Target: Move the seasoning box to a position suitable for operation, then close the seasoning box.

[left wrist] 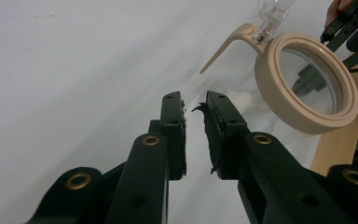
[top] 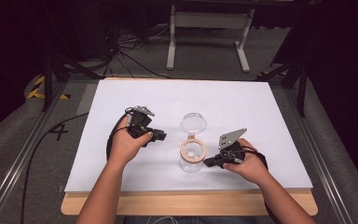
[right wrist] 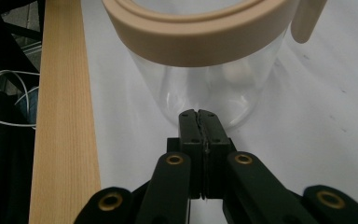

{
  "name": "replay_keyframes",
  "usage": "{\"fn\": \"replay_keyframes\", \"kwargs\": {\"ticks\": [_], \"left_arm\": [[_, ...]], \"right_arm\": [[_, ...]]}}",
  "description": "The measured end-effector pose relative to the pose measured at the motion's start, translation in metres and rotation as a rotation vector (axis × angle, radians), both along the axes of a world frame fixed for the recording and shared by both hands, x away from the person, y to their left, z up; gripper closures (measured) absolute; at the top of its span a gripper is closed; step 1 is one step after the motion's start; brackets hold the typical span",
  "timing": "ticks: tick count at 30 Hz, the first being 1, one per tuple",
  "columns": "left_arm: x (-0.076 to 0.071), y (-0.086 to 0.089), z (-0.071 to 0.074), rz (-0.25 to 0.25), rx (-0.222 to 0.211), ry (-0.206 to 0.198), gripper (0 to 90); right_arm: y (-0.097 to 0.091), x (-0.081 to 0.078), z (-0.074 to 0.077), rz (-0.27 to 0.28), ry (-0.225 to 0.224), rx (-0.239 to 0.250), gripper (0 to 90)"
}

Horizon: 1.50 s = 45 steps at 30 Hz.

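Right gripper (right wrist: pixel 199 113) jaws pressed together, tips just before clear glass jar (right wrist: pixel 205 88), beige rim band (right wrist: pixel 200 32) above, white tabletop (right wrist: pixel 326 116) beneath.

Left tongs (left wrist: pixel 195 109) slightly parted — right tongs (right wrist: pixel 199 113) pressed shut.

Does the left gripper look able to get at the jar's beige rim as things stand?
Probably yes. The left gripper has its jaws slightly apart with nothing between them, and only bare white table separates it from the jar.
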<state>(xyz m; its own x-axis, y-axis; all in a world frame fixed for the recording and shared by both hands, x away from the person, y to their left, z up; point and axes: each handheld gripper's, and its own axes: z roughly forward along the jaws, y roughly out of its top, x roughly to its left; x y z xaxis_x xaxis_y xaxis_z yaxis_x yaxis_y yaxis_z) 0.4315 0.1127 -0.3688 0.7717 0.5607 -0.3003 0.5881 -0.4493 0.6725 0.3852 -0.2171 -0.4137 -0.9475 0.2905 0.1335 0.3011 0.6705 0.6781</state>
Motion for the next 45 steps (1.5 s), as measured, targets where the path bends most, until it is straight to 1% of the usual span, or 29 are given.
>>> {"fn": "replay_keyframes", "kwargs": {"ticks": [7,9,10,12,13,17,18,19,20,21,22,23,24,25,26,27,28,29,30,32,33,34,35,36,37,39,40,41,45], "left_arm": [[0.000,0.001,0.001,0.000,0.003,0.003,77.5],[-0.001,0.002,0.002,0.004,-0.002,-0.005,77.5],[-0.001,0.002,0.002,0.004,-0.001,-0.004,77.7],[-0.001,0.003,0.003,0.007,-0.015,-0.009,78.1],[-0.001,0.003,0.003,0.007,-0.012,-0.008,78.3],[-0.002,0.003,0.007,0.011,-0.040,-0.019,79.8],[-0.002,0.003,0.009,0.016,-0.061,-0.026,80.4],[-0.002,0.003,0.009,0.016,-0.061,-0.026,80.5],[-0.002,0.002,0.011,0.018,-0.092,-0.030,80.4],[-0.002,0.002,0.011,0.019,-0.134,-0.038,80.3],[-0.003,-0.001,0.013,0.025,-0.211,-0.039,80.9],[-0.005,-0.003,0.015,0.036,-0.230,-0.054,81.8],[-0.005,-0.005,0.016,0.040,-0.230,-0.076,82.8],[-0.005,-0.005,0.016,0.040,-0.230,-0.076,83.6],[-0.008,-0.009,0.019,0.054,-0.229,-0.121,84.6],[-0.009,-0.011,0.019,0.063,-0.228,-0.136,85.5],[-0.009,-0.011,0.019,0.063,-0.228,-0.136,86.6],[-0.009,-0.013,0.020,0.068,-0.224,-0.149,86.6],[-0.009,-0.014,0.021,0.068,-0.220,-0.172,87.8],[-0.008,-0.016,0.021,0.061,-0.212,-0.204,89.3],[-0.009,-0.018,0.021,0.064,-0.196,-0.209,89.5],[-0.008,-0.021,0.019,0.062,-0.200,-0.223,89.5],[-0.008,-0.021,0.019,0.062,-0.200,-0.223,89.5],[-0.008,-0.023,0.019,0.060,-0.212,-0.219,89.5],[-0.007,-0.024,0.019,0.059,-0.225,-0.215,89.5],[-0.007,-0.028,0.020,0.047,-0.232,-0.218,89.5],[-0.007,-0.029,0.021,0.040,-0.228,-0.217,89.5],[-0.006,-0.031,0.021,0.036,-0.236,-0.223,89.5],[-0.004,-0.033,0.020,0.041,-0.251,-0.219,87.8]], "right_arm": [[0.002,0.000,-0.002,0.007,0.000,-0.005,89.9],[0.002,-0.001,0.000,0.006,0.015,0.004,89.9],[0.001,-0.001,0.001,0.005,0.017,-0.001,89.9],[-0.002,-0.001,0.004,-0.007,0.015,-0.004,90.0],[-0.006,-0.001,0.007,-0.016,0.011,0.005,89.9],[-0.014,0.000,0.017,-0.051,-0.006,0.035,90.0],[-0.016,0.000,0.019,-0.060,-0.008,0.044,89.9],[-0.018,-0.001,0.022,-0.073,-0.010,0.054,89.9],[-0.020,-0.002,0.025,-0.089,-0.012,0.071,89.8],[-0.021,-0.002,0.027,-0.100,-0.011,0.089,89.7],[-0.021,-0.003,0.029,-0.113,0.000,0.106,89.7],[-0.022,-0.004,0.031,-0.120,0.003,0.123,89.7],[-0.022,-0.005,0.033,-0.127,-0.001,0.134,89.7],[-0.022,-0.005,0.033,-0.127,-0.001,0.134,89.7],[-0.021,-0.007,0.037,-0.133,-0.005,0.149,89.8],[-0.020,-0.008,0.039,-0.134,-0.006,0.158,89.8],[-0.020,-0.008,0.039,-0.134,-0.006,0.158,89.8],[-0.019,-0.009,0.041,-0.134,-0.006,0.169,89.8],[-0.018,-0.010,0.042,-0.136,-0.003,0.177,89.8],[-0.014,-0.012,0.045,-0.137,-0.007,0.188,89.7],[-0.012,-0.012,0.046,-0.145,-0.009,0.193,89.7],[-0.011,-0.013,0.047,-0.148,-0.009,0.197,89.7],[-0.011,-0.013,0.047,-0.148,-0.009,0.197,89.7],[-0.008,-0.014,0.048,-0.159,-0.012,0.212,89.7],[-0.007,-0.013,0.048,-0.164,-0.015,0.214,89.7],[-0.005,-0.014,0.048,-0.181,-0.012,0.215,89.7],[-0.004,-0.014,0.047,-0.188,-0.009,0.215,89.7],[-0.004,-0.014,0.047,-0.195,-0.010,0.216,89.7],[-0.002,-0.015,0.047,-0.204,-0.023,0.217,89.7]]}}
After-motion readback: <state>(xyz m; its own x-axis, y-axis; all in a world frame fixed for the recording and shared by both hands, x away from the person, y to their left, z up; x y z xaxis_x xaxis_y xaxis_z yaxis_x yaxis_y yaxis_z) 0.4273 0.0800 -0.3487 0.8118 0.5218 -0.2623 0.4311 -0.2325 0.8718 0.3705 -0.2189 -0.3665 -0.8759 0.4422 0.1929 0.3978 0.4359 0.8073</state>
